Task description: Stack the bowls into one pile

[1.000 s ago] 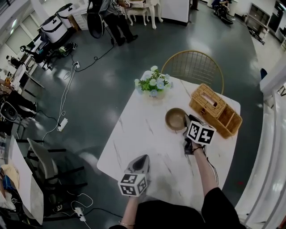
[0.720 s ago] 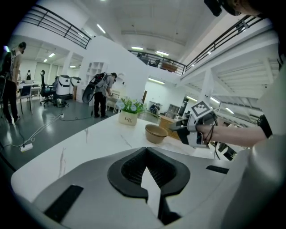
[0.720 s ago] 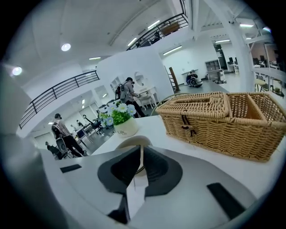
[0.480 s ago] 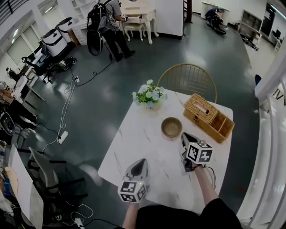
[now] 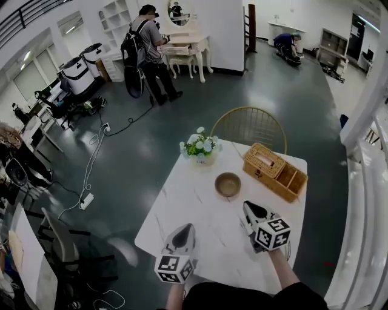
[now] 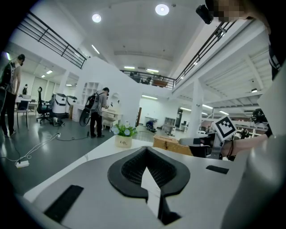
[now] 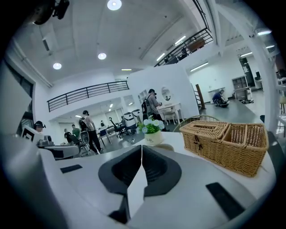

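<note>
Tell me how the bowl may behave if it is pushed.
The bowl looks rigid and low, so it probably will not tip. The table seems smooth, so the bowl would likely slide easily.

Bright, even light falls from round ceiling lamps (image 6: 161,9) at twelve o'clock in both gripper views, and the glossy floor (image 5: 151,133) throws back pale glare. Fisheye bending curves every edge, black corners ring the gripper views, and the left claw (image 6: 145,156) near the lens looks soft.

Brown bowl (image 5: 228,184), white grey-veined table (image 5: 194,212), tan woven basket (image 5: 274,171), gold chair (image 5: 251,128)
</note>
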